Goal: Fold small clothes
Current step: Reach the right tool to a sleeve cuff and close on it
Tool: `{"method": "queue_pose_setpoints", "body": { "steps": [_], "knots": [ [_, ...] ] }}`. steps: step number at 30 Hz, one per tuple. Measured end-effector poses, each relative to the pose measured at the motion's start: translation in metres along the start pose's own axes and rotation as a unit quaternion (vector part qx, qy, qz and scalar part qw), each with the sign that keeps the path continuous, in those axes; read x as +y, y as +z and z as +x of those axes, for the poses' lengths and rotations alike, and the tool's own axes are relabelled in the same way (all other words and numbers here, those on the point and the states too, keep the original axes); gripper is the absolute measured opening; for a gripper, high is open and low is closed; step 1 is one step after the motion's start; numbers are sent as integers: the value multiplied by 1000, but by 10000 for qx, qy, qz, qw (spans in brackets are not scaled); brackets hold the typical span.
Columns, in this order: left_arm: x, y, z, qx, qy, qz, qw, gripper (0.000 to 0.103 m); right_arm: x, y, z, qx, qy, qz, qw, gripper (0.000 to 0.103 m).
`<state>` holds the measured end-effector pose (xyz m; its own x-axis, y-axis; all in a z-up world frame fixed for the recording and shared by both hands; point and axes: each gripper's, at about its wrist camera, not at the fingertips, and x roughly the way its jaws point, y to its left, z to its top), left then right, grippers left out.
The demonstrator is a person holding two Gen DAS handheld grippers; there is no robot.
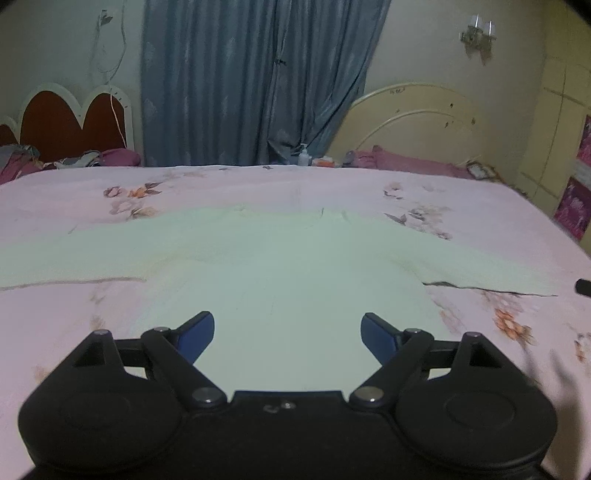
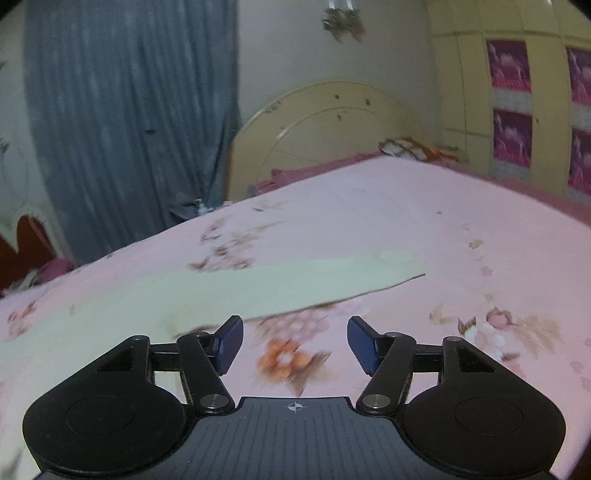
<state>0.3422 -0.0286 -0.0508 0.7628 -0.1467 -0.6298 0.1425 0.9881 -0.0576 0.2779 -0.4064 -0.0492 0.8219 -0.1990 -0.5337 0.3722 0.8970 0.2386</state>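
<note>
My left tongs (image 1: pixel 287 334) stand wide open with nothing between their two blue pads, hovering over the lower body of the one pale green long-sleeved knit top (image 1: pixel 280 266). My right tongs (image 2: pixel 294 343) are likewise spread wide and hold nothing; beneath them is a printed orange flower on the pink floral bedsheet (image 2: pixel 424 229), and their left pad sits close to the edge of one sleeve (image 2: pixel 280 284).

The top lies flat on the sheet, spread out, its two sleeves stretched to either side and its neckline on the far side from me. I count one garment on the bed.

Beyond the far edge of the bed stands one small clear bottle (image 1: pixel 303 156), in front of the blue-grey curtain (image 1: pixel 251 81). Two headboards flank the curtain: a scalloped white-and-red one (image 1: pixel 74 118) on the left and an arched cream one (image 1: pixel 417 122) on the right. One wall lamp (image 1: pixel 478 31) hangs above the cream headboard, and a cream wardrobe with pink pictures (image 2: pixel 511 96) stands at the far right.
</note>
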Motion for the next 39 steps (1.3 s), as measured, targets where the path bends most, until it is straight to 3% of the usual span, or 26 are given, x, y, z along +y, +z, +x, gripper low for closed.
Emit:
{"method": "queue_pose_setpoints", "body": {
  "steps": [3,9,13,21,25,26,30,32,35,37,39],
  "knots": [
    [-14,9,29,130,119,6,9998,86,-35,17,47,149,-99,355,9992,41],
    [-42,15,72,399,224,30,9989,86,-96,32,117,429,-274,1041,9933,40],
    [-59,17,93,581,230,112,9980,86,-123,32,143,588,-354,1345,9885,40],
    [-76,26,119,746,211,229,9967,86,-148,30,163,691,-321,1612,9840,39],
    [-78,27,122,776,226,270,9964,86,-156,31,166,650,-178,1749,9823,20],
    [-78,28,122,773,237,278,9963,86,-159,31,168,646,-109,1745,9825,7],
    [-77,31,126,784,300,262,9961,86,-157,38,172,645,32,1611,9848,2],
    [-76,32,126,781,336,222,9961,86,-155,47,165,510,105,1460,9879,2],
    [-74,32,126,774,384,238,9960,86,-146,61,144,-167,49,817,9965,1],
    [-72,31,127,804,407,259,9956,86,-151,58,154,97,-185,680,9975,1],
    [-68,30,127,840,460,224,9951,86,-169,50,170,634,-157,1151,9912,1]
  ]
}}
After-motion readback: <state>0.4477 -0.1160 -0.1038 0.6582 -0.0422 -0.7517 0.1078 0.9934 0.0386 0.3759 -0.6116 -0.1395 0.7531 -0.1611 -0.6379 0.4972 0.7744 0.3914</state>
